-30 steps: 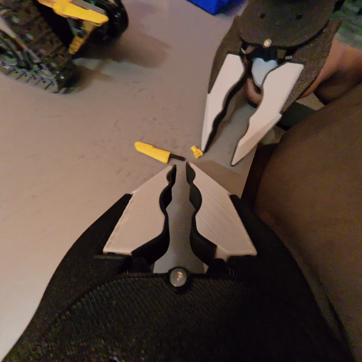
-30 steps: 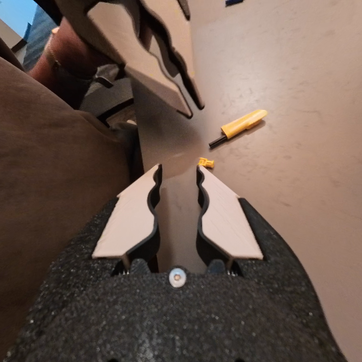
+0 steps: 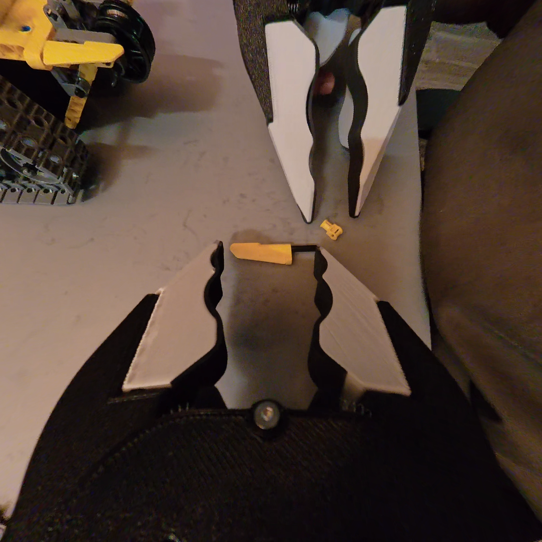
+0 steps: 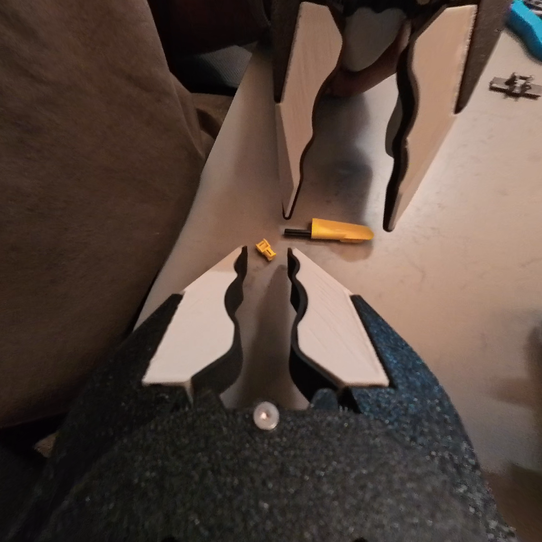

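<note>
Grey and faintly marbled, the tabletop (image 3: 164,240) carries both grippers, which face each other tip to tip near its edge, beside a brown fabric mass.

From its own wrist view, the left gripper (image 3: 268,249) stands with its white fingers spread wide and nothing between them. Just past its tips lies a yellow piece with a black pin (image 3: 264,252). Its long axis runs crosswise to the fingers, flat on the table: the rounded yellow end points toward the left finger's tip, and the black pin reaches the right finger's tip, touching it or nearly so; which, I cannot tell.

Opposite it, the right gripper (image 4: 265,249) is parted by a narrower gap and holds nothing. A small yellow connector (image 4: 266,250) lies on the table right at the mouth of that gap, turned at a slant, clear of both tips. The two yellow parts lie near each other without touching.

Farther off in the left wrist view, a yellow and black brick-built tracked vehicle (image 3: 44,96) stands at the far left, with a black wheel and a studded tread. Well apart in the right wrist view lie a blurred grey part (image 4: 516,88) and something blue (image 4: 528,26) at the corner.

No readable writing or brand shows on any of these things.
</note>
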Demonstrator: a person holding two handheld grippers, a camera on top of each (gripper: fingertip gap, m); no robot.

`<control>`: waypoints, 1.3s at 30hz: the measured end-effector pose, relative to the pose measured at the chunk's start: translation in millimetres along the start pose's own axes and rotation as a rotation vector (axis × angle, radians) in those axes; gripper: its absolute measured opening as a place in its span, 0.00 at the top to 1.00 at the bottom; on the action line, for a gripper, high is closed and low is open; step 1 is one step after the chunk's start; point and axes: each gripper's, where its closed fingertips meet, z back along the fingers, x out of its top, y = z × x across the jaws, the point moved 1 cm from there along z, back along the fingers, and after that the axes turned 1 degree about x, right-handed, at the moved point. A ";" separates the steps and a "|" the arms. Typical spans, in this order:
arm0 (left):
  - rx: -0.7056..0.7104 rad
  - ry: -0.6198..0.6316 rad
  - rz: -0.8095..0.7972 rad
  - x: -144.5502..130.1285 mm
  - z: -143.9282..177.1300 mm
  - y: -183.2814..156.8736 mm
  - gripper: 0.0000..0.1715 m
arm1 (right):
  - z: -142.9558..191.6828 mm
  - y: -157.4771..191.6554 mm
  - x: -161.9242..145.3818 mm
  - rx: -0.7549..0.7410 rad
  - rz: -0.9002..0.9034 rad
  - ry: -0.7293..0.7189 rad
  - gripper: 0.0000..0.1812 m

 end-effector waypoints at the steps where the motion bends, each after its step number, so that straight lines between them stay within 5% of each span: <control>1: -0.002 0.003 0.001 -0.3 -0.4 0.0 0.66 | -2.7 -0.4 -1.3 0.003 0.015 0.019 0.86; 14: 0.027 0.037 -0.044 -4.6 -3.5 -2.2 0.69 | -8.5 -6.2 -5.4 -0.035 0.078 0.064 0.96; 39: 0.095 0.068 -0.050 -9.9 -4.4 2.6 0.78 | -11.8 -8.3 -2.3 -0.161 -0.080 0.057 0.96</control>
